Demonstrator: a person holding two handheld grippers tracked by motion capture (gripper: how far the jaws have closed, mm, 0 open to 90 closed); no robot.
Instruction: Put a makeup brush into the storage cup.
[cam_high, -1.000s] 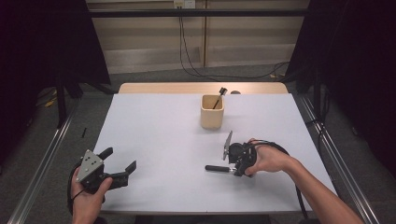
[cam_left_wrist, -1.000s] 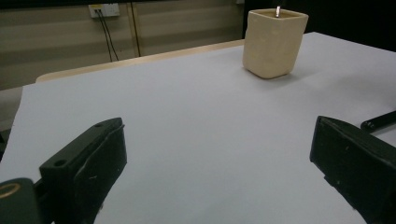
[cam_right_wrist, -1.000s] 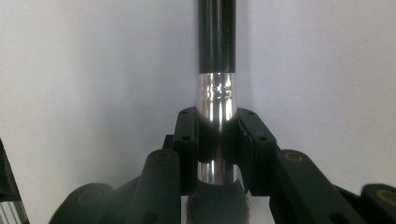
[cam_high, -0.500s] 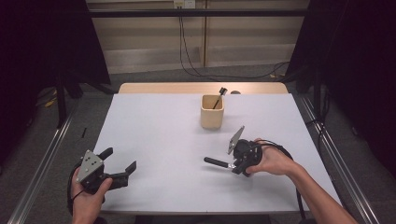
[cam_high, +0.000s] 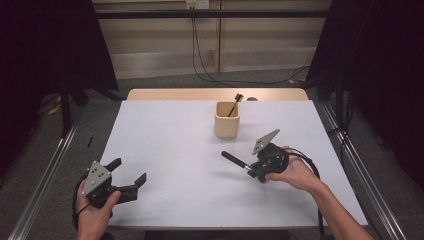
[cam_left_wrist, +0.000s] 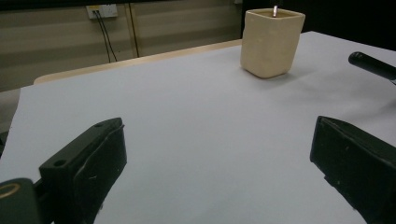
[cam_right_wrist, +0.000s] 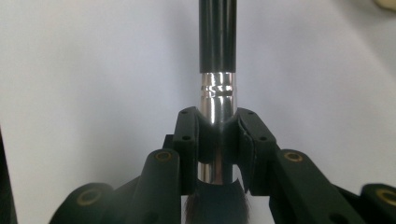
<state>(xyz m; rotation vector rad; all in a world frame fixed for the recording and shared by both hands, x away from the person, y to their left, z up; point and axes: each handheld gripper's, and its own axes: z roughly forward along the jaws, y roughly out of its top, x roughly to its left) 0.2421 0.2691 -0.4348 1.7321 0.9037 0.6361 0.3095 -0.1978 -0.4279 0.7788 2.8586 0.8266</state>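
The right gripper, right of centre, is clamped on a brush at its metal ferrule, handle pointing toward the cup above. The step looks like carrying; next, tip the handle into the cup. The left gripper, lower left, stands open and empty.

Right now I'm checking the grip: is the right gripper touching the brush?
Touching. In the right gripper view, the right gripper has both jaws pressed against the silver collar of the brush.
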